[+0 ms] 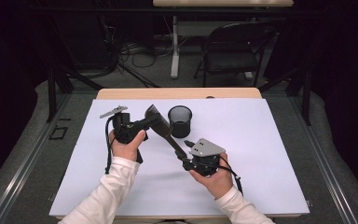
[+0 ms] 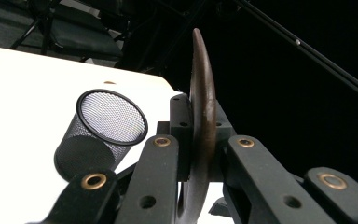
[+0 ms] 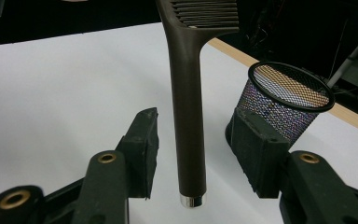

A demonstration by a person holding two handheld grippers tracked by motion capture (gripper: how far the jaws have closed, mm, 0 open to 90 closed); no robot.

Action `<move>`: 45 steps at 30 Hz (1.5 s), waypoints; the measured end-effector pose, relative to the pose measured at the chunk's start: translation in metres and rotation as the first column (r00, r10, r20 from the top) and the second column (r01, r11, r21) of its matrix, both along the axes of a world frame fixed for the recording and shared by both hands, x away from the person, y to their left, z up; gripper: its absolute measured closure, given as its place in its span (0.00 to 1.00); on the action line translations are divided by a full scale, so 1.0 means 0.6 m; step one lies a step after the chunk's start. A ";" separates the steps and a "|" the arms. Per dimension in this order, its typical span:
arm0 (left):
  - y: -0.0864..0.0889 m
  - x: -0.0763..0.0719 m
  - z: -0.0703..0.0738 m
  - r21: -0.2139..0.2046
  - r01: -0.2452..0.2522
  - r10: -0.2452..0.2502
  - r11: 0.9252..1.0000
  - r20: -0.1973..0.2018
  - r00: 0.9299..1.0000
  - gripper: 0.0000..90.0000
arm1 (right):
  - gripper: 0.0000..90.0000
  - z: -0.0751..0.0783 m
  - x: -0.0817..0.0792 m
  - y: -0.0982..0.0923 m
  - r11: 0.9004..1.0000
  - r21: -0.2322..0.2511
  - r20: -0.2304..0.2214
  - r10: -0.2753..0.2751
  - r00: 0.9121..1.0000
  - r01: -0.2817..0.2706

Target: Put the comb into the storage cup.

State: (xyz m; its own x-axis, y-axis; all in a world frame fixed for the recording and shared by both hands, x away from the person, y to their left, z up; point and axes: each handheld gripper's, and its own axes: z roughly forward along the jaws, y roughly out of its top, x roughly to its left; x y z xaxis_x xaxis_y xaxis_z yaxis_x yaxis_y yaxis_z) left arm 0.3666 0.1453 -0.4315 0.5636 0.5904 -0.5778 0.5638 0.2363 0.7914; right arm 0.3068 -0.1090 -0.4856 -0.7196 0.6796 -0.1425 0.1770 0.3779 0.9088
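Note:
A dark brown slotted spatula (image 1: 164,129) hangs above the white table cover, tilted from upper left to lower right. My left gripper (image 1: 150,122) is shut on its flat head, which stands edge-on between the jaws in the left gripper view (image 2: 202,107). My right gripper (image 1: 182,157) is at the handle's lower end. In the right gripper view the handle (image 3: 186,107) runs down the gap with its silver tip low, and both pads stand clear of it, so this gripper (image 3: 195,140) is open. A black mesh cup (image 1: 180,121) stands upright just behind the spatula.
The white sheet (image 1: 261,154) covers most of the wooden table (image 1: 177,93). A black folding chair (image 1: 235,51) and a table leg stand beyond the far edge. The mesh cup (image 3: 284,100) is close to my right gripper's right jaw.

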 end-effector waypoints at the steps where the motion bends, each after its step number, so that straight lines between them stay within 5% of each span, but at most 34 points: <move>1: 0.001 0.001 0.000 0.004 -0.005 0.005 1.000 0.001 1.000 0.95 | 0.57 0.000 0.000 0.000 1.000 0.001 0.001 -0.001 1.000 0.001; 22: 0.024 0.018 0.001 0.002 -0.072 0.072 0.997 0.016 0.997 0.95 | 0.52 0.000 0.007 -0.001 0.999 -0.044 -0.006 0.016 1.000 -0.016; 34: 0.028 0.025 0.006 -0.002 -0.086 0.086 0.996 0.033 0.996 0.95 | 0.53 -0.005 0.010 0.002 0.997 -0.049 -0.066 0.049 0.997 -0.053; 45: 0.027 0.027 0.023 0.005 -0.086 0.085 0.996 0.051 0.995 0.95 | 0.46 -0.003 0.012 -0.003 0.999 0.010 -0.080 0.053 0.995 -0.052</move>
